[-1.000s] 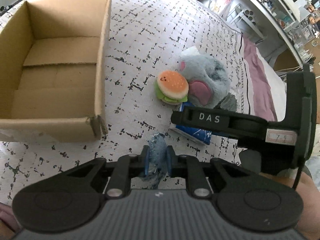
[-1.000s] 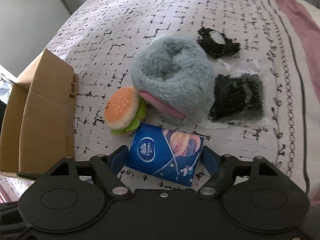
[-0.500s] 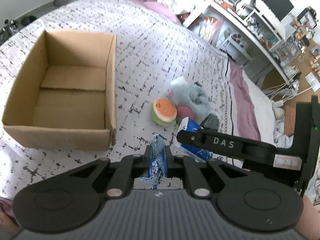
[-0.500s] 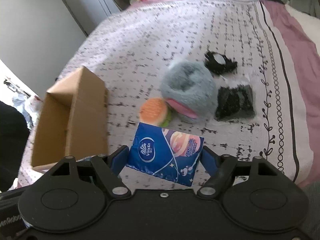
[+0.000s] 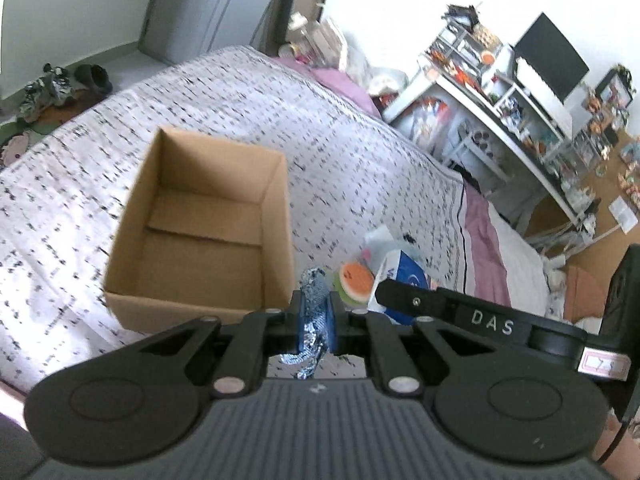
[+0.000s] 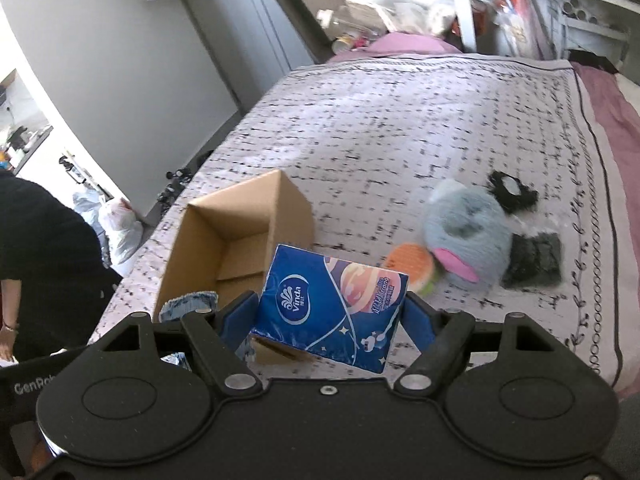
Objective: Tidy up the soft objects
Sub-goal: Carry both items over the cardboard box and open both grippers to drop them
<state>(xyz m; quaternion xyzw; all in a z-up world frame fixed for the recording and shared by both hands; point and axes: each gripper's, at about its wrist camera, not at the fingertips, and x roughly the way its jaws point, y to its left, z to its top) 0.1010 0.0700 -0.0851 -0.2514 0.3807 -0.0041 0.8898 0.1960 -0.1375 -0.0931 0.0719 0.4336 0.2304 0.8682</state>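
My left gripper (image 5: 314, 320) is shut on a small blue denim cloth (image 5: 313, 312), held high above the bed, just right of the open cardboard box (image 5: 200, 224). My right gripper (image 6: 328, 316) is shut on a blue Vinda tissue pack (image 6: 332, 304), lifted above the bed beside the box (image 6: 236, 240). The tissue pack also shows in the left wrist view (image 5: 404, 276). A burger plush (image 6: 412, 266), a grey fluffy plush (image 6: 468, 236) and two black items (image 6: 532, 256) lie on the bed to the right.
The box is empty and sits on the patterned bedspread (image 5: 360, 152). A cluttered white desk (image 5: 500, 112) stands beyond the bed's right side. Shoes (image 5: 60, 84) lie on the floor at far left. A person in black (image 6: 44, 264) stands left.
Both grippers have risen well above the bed with their loads. The box now sits closer under them, and the plush toys look smaller and farther away.
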